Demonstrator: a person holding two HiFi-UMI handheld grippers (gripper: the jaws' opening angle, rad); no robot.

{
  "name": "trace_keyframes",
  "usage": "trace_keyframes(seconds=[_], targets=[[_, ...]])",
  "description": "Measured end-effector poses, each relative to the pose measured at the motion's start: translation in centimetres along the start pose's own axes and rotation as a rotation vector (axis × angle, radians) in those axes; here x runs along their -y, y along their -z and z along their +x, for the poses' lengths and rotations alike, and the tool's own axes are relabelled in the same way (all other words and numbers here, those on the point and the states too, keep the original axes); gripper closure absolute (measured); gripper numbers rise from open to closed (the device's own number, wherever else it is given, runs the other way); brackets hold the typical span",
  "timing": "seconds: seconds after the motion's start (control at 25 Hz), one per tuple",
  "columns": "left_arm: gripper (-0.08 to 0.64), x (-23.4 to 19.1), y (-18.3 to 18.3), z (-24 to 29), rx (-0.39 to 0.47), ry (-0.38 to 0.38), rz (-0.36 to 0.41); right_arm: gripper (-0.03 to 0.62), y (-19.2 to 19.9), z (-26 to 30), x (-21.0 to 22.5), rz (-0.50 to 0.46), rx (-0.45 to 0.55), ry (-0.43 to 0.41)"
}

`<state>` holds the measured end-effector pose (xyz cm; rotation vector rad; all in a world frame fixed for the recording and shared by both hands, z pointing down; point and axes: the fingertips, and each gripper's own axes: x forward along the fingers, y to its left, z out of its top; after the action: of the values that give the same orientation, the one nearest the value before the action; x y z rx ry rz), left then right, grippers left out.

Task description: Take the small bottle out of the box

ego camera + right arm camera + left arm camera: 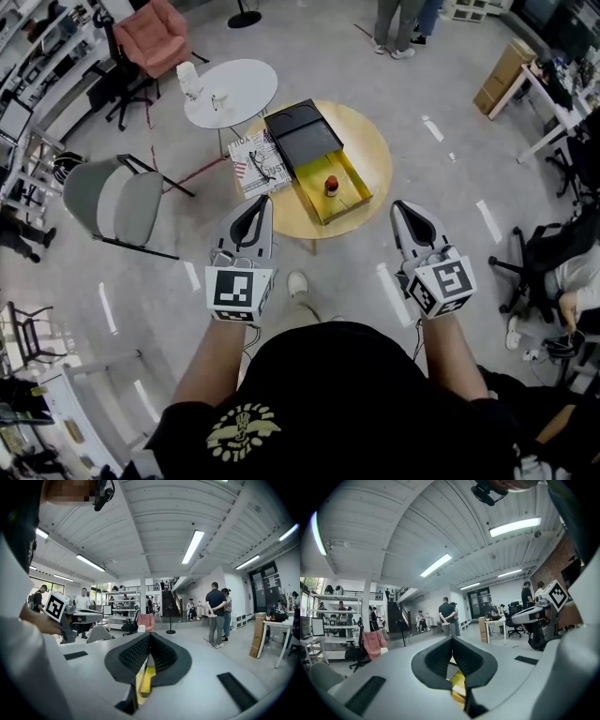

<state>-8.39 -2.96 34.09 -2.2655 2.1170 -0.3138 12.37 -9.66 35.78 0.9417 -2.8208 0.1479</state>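
Observation:
A small brown bottle (331,185) with a red cap stands upright in the open yellow box (350,194) on the round wooden table (370,141). The box's black sleeve (302,136) lies at its far end. My left gripper (263,200) is shut and empty, held in the air near the table's left front edge. My right gripper (397,205) is also shut and empty, off the table's right front edge. In the left gripper view, the left gripper (451,639) shows a strip of the yellow box (459,679) below its tips. The right gripper (149,635) likewise shows the yellow box (146,679) below.
A printed magazine (257,161) lies on the wooden table beside the box. A white round table (234,89) with a cup stands behind it. A grey chair (117,202) and a pink armchair (150,37) are at the left. People (216,613) stand farther off.

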Motion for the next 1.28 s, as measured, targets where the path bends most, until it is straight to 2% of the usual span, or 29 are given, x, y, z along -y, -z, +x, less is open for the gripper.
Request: trace_keyframes(seconds=[0.72,1.28], targets=[[0.543,-4.2,0.0,7.6,-0.021,0.056,0.002,0.577,-1.7,7.5,2.8,-0.002,-0.008,0.017],[0.543,-8.9,-0.8,13.2,0.047,0.166,0.014,0.577,-3.7,12.0,3.5,-0.01,-0.004,0.158]])
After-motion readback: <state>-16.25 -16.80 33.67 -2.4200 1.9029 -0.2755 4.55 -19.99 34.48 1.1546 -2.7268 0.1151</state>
